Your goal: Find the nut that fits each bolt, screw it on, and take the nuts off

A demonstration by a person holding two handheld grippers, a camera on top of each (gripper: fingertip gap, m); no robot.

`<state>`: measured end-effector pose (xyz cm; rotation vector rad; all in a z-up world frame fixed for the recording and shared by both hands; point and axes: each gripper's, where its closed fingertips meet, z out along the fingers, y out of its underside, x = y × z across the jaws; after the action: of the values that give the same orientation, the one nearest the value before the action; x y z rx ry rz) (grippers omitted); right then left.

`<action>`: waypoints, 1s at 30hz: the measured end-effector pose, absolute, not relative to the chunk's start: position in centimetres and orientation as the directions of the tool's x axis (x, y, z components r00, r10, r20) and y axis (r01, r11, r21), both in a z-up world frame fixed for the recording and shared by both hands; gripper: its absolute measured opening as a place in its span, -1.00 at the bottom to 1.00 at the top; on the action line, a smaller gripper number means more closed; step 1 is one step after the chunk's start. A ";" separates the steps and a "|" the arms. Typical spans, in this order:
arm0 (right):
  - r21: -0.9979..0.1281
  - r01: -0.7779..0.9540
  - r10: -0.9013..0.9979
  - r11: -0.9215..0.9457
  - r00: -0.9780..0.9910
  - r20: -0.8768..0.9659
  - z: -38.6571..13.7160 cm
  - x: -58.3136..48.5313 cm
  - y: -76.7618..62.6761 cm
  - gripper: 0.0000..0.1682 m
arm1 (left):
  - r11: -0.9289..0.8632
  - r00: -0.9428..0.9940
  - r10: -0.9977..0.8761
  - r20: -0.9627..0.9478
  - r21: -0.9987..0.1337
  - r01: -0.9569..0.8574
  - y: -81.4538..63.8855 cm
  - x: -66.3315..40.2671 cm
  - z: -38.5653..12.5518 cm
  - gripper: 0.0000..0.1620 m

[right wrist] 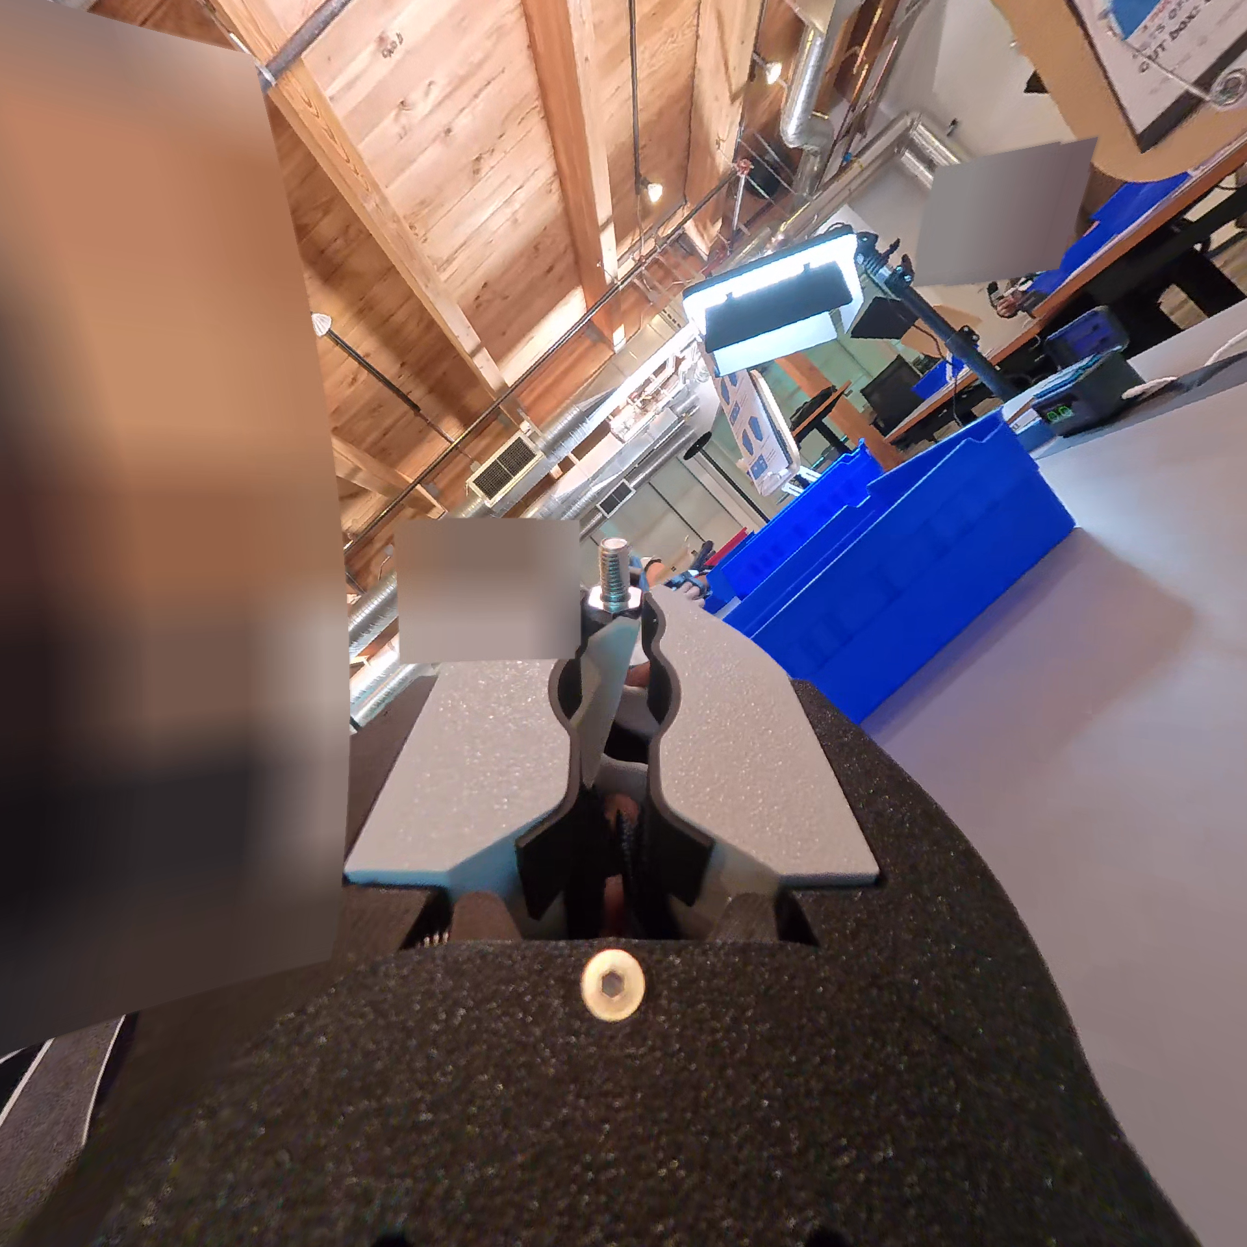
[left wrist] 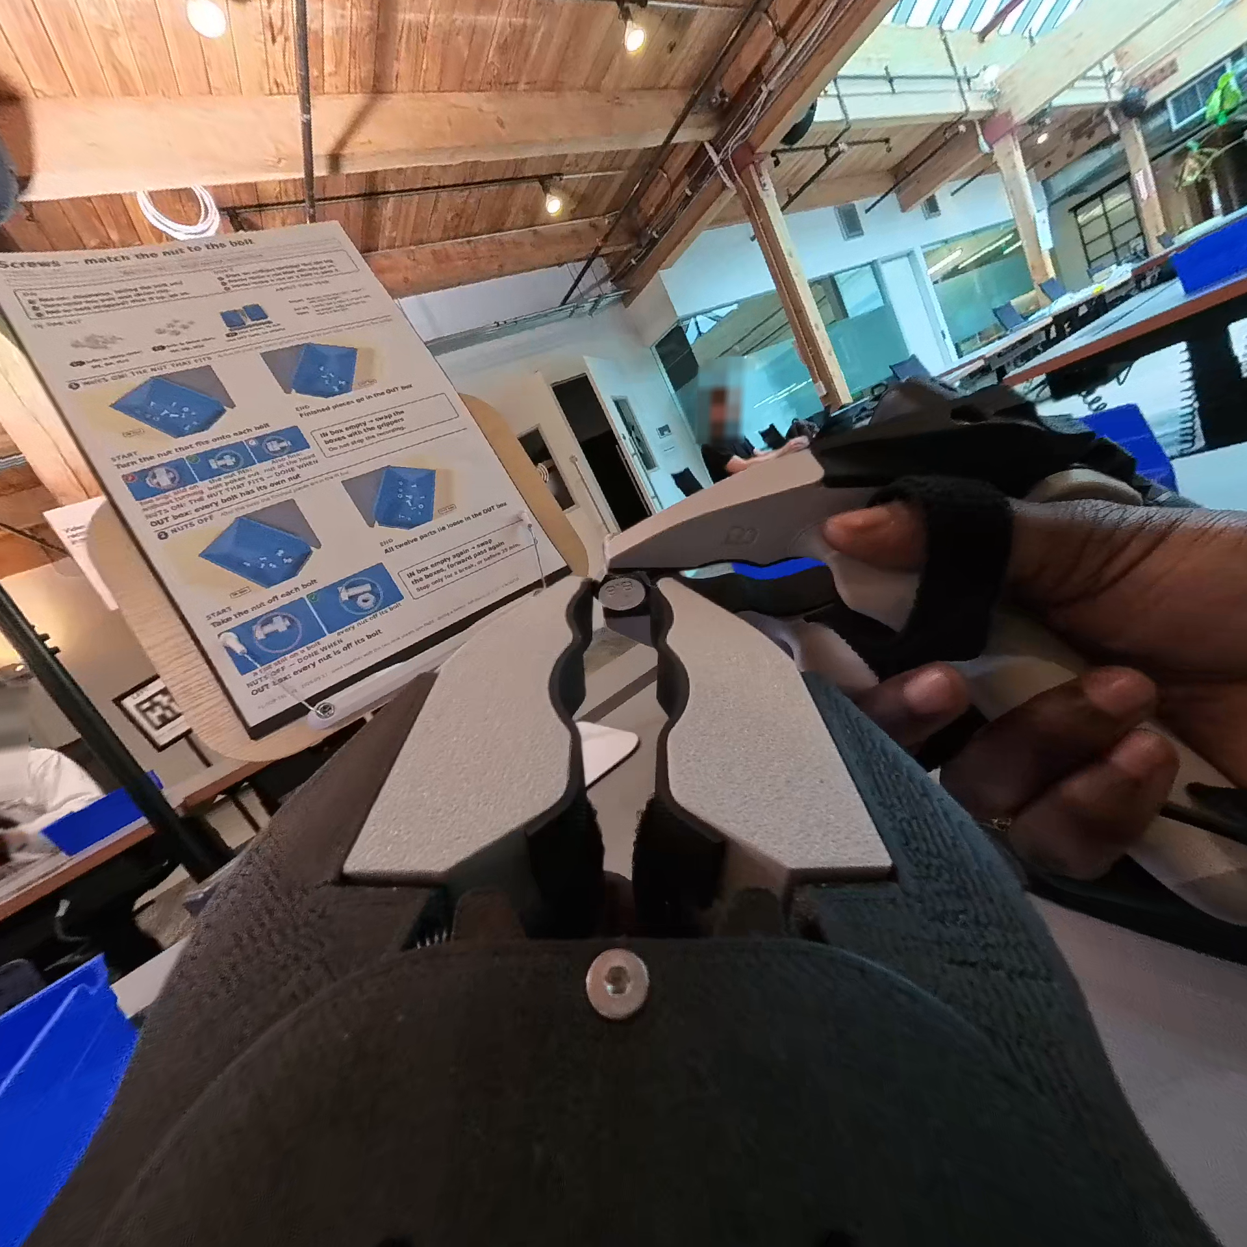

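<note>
At frame centre, my left gripper (left wrist: 621, 597) pinches the bolt (left wrist: 622, 594) by its head, steadying it; my right gripper (right wrist: 624, 611) clamps its nut (right wrist: 611, 600), threads poking above, for turning.

A pale grey desk (right wrist: 1113, 675) fills the right side of the right wrist view. Directly on it stand two blue plastic bins (right wrist: 911, 560) side by side, touching; farther back, near the desk's far edge, sits a dark device (right wrist: 1073, 405) with a green-lit front
</note>
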<state>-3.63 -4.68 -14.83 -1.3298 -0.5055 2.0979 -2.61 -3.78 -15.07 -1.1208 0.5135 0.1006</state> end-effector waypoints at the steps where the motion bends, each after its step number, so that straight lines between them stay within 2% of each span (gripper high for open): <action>1: -0.607 -0.280 0.668 -0.744 -0.319 -0.672 -14.8 -3.6 -4.8 -0.82 | 0.447 0.881 -0.184 -0.436 -0.835 -0.320 -3.9 -2.6 -15.0 -0.80; 5: -0.707 -0.285 0.762 -0.647 -0.263 -0.592 -14.5 -3.4 -5.0 -0.80 | 0.462 0.890 -0.275 -0.364 -0.862 -0.209 -4.3 -2.3 -14.8 -0.80; 7: -0.775 -0.319 0.838 -0.545 -0.190 -0.511 -14.0 -2.7 -4.5 -0.63 | 0.448 0.889 -0.382 -0.252 -0.892 -0.060 -4.7 -2.3 -14.6 -0.81; 9: -0.824 -0.327 0.887 -0.462 -0.155 -0.436 -13.3 -2.1 -4.6 -0.71 | 0.403 0.860 -0.491 -0.138 -0.911 0.084 -5.0 -2.4 -14.5 -0.81; 11: -0.857 -0.295 0.907 -0.422 -0.140 -0.398 -13.1 -2.0 -4.8 -0.75 | 0.383 0.837 -0.540 -0.086 -0.911 0.153 -5.1 -2.5 -14.3 -0.81; 21: -0.884 -0.216 0.909 -0.414 -0.144 -0.391 -13.8 -2.4 -4.9 -0.91 | 0.336 0.814 -0.571 -0.106 -0.935 0.114 -5.1 -1.7 -15.2 -0.81; 23: -0.920 -0.182 0.938 -0.346 -0.092 -0.334 -14.4 -2.3 -4.6 -0.91 | 0.260 0.801 -0.591 -0.098 -0.963 0.074 -4.7 -1.6 -16.0 -0.78; 25: -0.962 -0.127 0.971 -0.241 -0.029 -0.239 -15.1 -2.0 -4.4 -0.91 | 0.128 0.773 -0.631 -0.068 -0.992 0.017 -4.1 -1.6 -17.6 -0.64; 30: -0.999 0.032 0.999 -0.015 0.042 -0.014 -17.0 -2.4 -4.9 -0.91 | -0.071 0.682 -0.731 0.001 -0.995 -0.075 -4.3 -1.1 -20.2 -0.62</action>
<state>-2.39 -4.94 -17.03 -1.2631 -1.1956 1.1733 -1.15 -4.31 -20.21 -1.5698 0.6821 -0.6162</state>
